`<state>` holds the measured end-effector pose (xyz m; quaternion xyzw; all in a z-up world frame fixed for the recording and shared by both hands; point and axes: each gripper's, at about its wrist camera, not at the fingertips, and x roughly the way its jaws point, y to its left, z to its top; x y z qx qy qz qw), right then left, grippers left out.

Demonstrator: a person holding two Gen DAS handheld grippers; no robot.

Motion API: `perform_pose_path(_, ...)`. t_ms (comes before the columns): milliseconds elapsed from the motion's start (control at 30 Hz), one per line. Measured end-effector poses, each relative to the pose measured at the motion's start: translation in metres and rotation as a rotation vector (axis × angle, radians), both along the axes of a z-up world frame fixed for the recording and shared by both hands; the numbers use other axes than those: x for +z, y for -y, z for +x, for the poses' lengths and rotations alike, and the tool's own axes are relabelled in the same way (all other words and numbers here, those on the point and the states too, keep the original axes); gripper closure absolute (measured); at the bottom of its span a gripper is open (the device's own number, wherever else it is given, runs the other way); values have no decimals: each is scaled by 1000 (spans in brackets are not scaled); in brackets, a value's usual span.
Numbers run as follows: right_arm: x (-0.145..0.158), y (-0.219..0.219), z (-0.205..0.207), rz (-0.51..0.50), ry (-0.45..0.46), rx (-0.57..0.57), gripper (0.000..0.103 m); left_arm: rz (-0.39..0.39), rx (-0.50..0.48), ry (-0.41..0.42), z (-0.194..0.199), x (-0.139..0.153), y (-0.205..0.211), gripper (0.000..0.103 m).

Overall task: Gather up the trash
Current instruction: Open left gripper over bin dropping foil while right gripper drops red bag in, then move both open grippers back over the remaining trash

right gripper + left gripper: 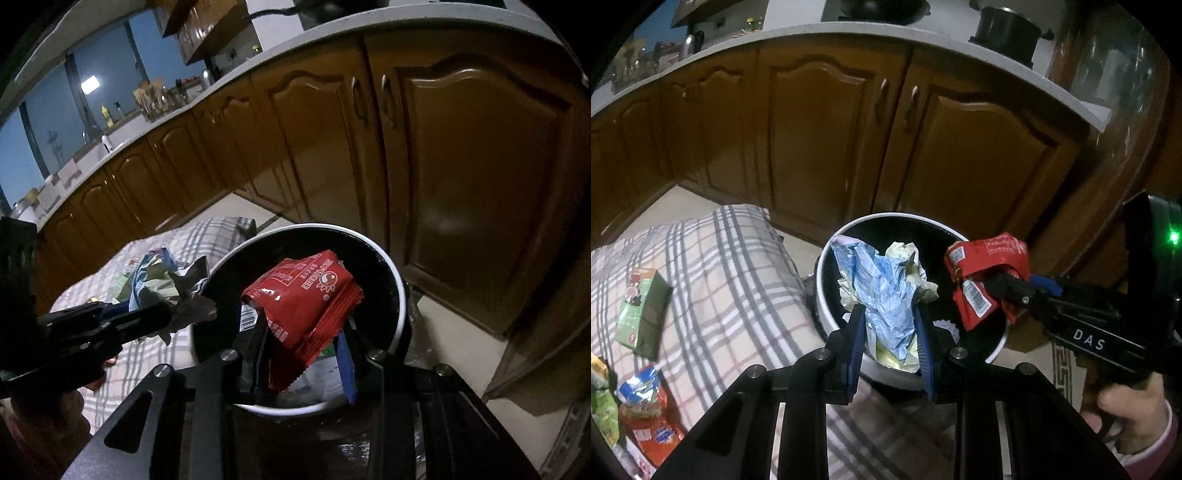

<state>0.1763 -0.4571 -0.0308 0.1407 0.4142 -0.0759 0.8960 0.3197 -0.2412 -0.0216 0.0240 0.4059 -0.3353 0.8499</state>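
My left tongs (892,325) clench a crumpled blue wrapper (886,291) over the white-rimmed bin (827,295). At three o'clock from it, my right tongs (303,332) grasp red packets (306,299) above the same bin's opening.

Crumpled wrappers (886,295) over bin (827,266)

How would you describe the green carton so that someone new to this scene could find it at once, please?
Start at the white-rimmed bin in front of the wooden cabinets, then look left to the checked cloth on the floor. The green carton lies there alone, boxy and rigid, unlike the crumpled packets nearer the camera.
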Motion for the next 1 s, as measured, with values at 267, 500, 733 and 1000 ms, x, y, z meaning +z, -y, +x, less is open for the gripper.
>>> perform_pose_path(267,-14,10,17,-14,-57,13,67,45,7,-18,18,-12,21,71)
perform_pose_path(500,-18,18,18,-5,-80,0,47,25,35,-24,14,-13,11,41)
perform_pose_path(733,-7,19,-4,32,-24,-41,42,-33,75,-20,-17,-7,-34,41)
perform_pose_path(1000,-4,-19,-32,91,71,-43,20,-69,140,-7,-69,-7,-102,41)
